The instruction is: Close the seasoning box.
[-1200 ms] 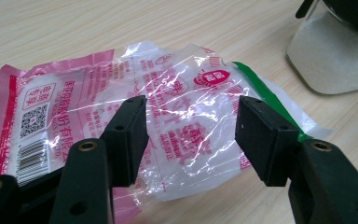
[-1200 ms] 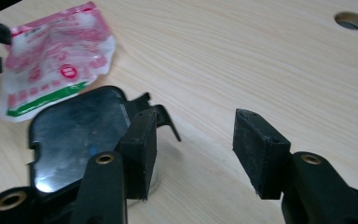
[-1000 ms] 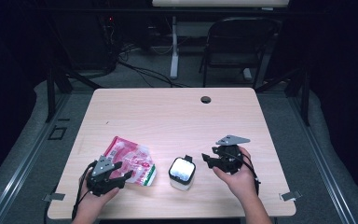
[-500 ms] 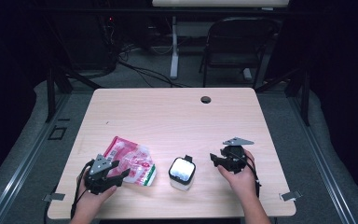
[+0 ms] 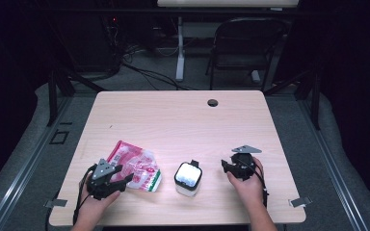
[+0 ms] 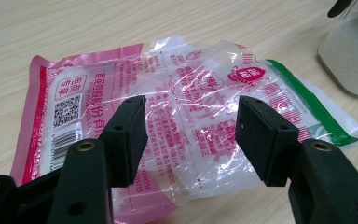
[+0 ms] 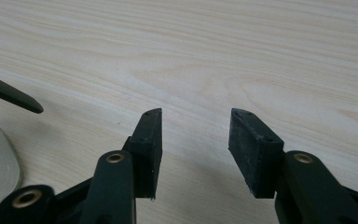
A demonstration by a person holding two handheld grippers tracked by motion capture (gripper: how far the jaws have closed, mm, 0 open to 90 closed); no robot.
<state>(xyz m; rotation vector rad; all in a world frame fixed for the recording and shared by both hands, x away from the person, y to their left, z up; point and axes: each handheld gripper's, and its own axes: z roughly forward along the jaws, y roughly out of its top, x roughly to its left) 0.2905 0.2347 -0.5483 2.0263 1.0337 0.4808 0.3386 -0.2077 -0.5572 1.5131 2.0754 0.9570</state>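
From above our side of the table (image 5: 183, 120) we look forward and down, taking in the whole top. Our left gripper view sits low and close behind its jaws, facing the pink packet (image 6: 168, 116). Our right gripper view skims bare wood. The high view and left gripper view share the packet and the jar (image 6: 354, 51)

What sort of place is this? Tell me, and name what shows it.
Probably a lab or recording room: a bare wooden table under dark surroundings, cables across the floor behind it, and a folding chair.
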